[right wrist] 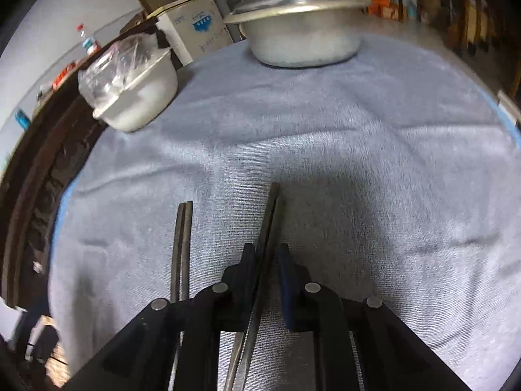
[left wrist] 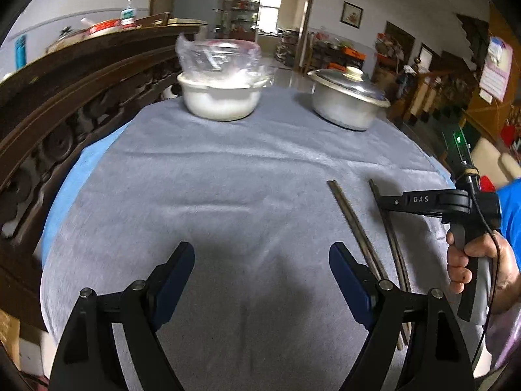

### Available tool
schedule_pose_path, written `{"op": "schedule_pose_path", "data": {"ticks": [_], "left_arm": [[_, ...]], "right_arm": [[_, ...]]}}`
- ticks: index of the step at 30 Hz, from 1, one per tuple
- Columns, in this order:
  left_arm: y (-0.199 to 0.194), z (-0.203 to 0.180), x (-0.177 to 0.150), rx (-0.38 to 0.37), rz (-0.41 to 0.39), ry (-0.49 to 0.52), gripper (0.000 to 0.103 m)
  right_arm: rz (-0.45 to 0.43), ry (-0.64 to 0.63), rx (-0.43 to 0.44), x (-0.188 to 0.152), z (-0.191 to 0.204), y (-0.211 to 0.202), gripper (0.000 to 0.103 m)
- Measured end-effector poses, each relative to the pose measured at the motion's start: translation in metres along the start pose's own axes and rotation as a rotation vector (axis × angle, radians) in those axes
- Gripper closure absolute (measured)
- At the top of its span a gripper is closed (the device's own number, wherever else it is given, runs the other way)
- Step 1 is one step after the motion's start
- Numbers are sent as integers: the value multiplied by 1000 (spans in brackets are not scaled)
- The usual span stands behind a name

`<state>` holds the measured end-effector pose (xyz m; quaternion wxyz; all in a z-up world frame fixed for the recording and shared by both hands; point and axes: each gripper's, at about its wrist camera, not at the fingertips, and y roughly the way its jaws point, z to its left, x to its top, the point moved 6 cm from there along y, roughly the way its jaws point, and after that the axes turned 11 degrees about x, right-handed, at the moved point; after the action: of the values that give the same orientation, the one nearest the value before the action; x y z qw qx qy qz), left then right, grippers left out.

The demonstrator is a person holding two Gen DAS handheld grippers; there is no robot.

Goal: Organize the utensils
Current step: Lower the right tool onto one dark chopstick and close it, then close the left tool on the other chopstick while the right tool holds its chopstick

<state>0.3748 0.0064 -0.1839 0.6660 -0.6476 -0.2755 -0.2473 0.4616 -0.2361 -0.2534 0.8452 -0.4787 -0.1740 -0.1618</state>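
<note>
So there's a table with a grey cloth (left wrist: 228,179) over it, and two pairs of dark chopsticks lying on the near right part. The left pair (right wrist: 183,247) just lies flat on the cloth, both sticks side by side and touching. The right pair (right wrist: 267,228) runs between the fingers of the right gripper (right wrist: 266,254), which is nearly closed around it. The left finger looks like it's against the sticks, but there's a sliver of gap on the right side, so I can't say it's a firm pinch. No clue if the sticks are off the cloth either.

The left gripper (left wrist: 262,257) hangs over bare cloth with its jaws wide, nothing between them. Its right finger (left wrist: 345,270) sits just beside the left pair, not touching as far as I can see. From that side you can also see the person's hand (left wrist: 472,260) wrapped round the right tool's handle, blue sleeve behind it.

At the far edge: a white bowl (left wrist: 221,97) with crinkly clear plastic on top, and to its right a lidded metal pot (left wrist: 348,104). Both well apart from the chopsticks.
</note>
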Motion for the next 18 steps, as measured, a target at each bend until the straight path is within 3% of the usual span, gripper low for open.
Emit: {"op": "schedule_pose_path", "data": {"ticks": [3,10,18], "left_arm": [[7,-13,9,-9,0,36,18],[56,-50,26,-32,87,76,18],[79,-68,27,-19,126,90,18]], "right_arm": [[2,85,85,3,-10,-2,88],[-4,37,54,4,-9,0,90],[4,-131,-33,8,8,9,89]]}}
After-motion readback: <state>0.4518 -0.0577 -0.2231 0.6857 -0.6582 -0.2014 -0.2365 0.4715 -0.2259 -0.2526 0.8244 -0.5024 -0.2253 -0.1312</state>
